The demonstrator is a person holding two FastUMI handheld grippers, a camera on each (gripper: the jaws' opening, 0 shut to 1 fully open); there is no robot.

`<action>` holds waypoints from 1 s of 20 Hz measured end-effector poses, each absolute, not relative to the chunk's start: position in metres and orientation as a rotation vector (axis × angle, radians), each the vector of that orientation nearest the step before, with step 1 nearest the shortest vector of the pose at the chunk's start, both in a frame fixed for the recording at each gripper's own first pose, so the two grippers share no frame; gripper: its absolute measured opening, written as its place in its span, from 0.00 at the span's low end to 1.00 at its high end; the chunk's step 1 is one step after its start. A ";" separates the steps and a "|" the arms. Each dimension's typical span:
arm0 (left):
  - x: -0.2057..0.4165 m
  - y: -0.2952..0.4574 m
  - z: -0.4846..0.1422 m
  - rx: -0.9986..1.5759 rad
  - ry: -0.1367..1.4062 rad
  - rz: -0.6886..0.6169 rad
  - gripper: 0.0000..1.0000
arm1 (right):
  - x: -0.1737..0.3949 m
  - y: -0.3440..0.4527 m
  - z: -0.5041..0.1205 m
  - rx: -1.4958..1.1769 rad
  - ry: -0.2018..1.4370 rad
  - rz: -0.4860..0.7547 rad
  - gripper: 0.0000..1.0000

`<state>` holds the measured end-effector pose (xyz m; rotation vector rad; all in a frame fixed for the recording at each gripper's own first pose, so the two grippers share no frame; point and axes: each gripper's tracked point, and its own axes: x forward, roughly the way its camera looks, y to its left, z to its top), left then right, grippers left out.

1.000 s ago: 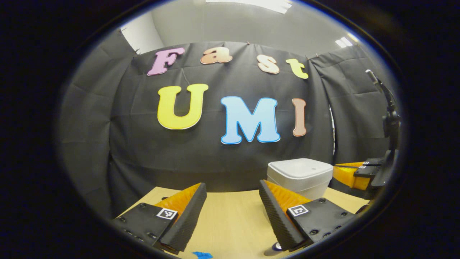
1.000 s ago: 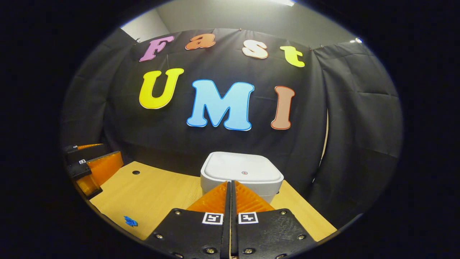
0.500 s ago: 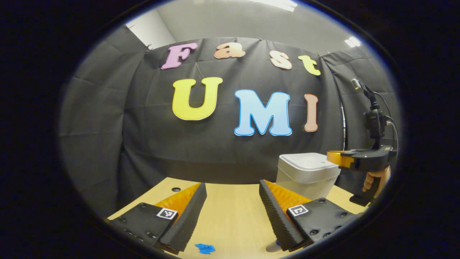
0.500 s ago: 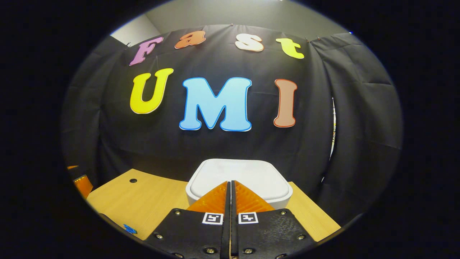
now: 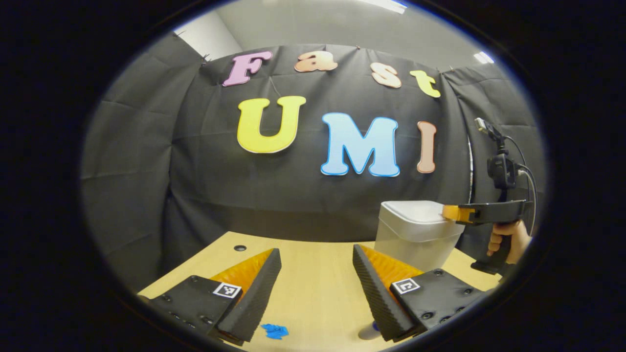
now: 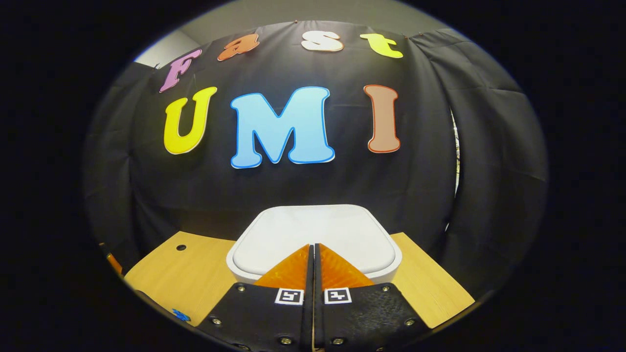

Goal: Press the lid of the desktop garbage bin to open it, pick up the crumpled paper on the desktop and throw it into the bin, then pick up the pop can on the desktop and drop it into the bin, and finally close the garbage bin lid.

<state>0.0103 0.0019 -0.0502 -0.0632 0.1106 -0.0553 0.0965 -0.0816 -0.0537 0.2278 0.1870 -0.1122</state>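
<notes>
Covering the bin lid [image 6: 313, 232], the closed right claw [image 6: 313, 247] hides any contact.

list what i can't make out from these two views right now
- Pop can: left gripper view, mostly hidden behind the left gripper finger at the bottom edge.
- Crumpled paper: small, low in that view; shape unclear.
- Contact of right gripper with bin lid: its own shut fingers cover the spot.
- Bin inside: lid closed.
</notes>
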 end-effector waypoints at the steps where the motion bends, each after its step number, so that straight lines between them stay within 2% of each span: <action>1: 0.011 0.001 -0.053 -0.069 0.117 -0.055 0.96 | 0.097 -0.082 -0.055 0.244 0.189 -0.097 0.02; 2: 0.013 -0.002 -0.055 -0.080 0.121 -0.058 1.00 | 0.097 -0.084 -0.055 0.273 0.188 -0.086 0.02; 5: 0.016 -0.010 -0.058 -0.101 0.131 -0.062 1.00 | 0.096 -0.083 -0.055 0.329 0.174 -0.057 0.02; 7: 0.015 -0.018 -0.060 -0.107 0.140 -0.070 1.00 | 0.097 -0.082 -0.053 0.270 0.157 -0.069 0.01; 10: 0.011 -0.016 -0.061 -0.120 0.142 -0.046 0.93 | 0.098 -0.084 -0.042 0.145 0.152 -0.101 0.01; 13: 0.005 -0.006 -0.060 -0.126 0.142 0.008 0.95 | 0.098 -0.083 -0.016 0.078 0.086 -0.077 0.01; 17: -0.004 0.004 -0.065 -0.145 0.156 0.080 0.92 | 0.101 -0.087 0.002 0.065 0.046 -0.040 0.01; 20: -0.005 0.005 -0.060 -0.147 0.133 0.077 0.93 | 0.098 -0.093 0.013 0.065 0.021 -0.049 0.01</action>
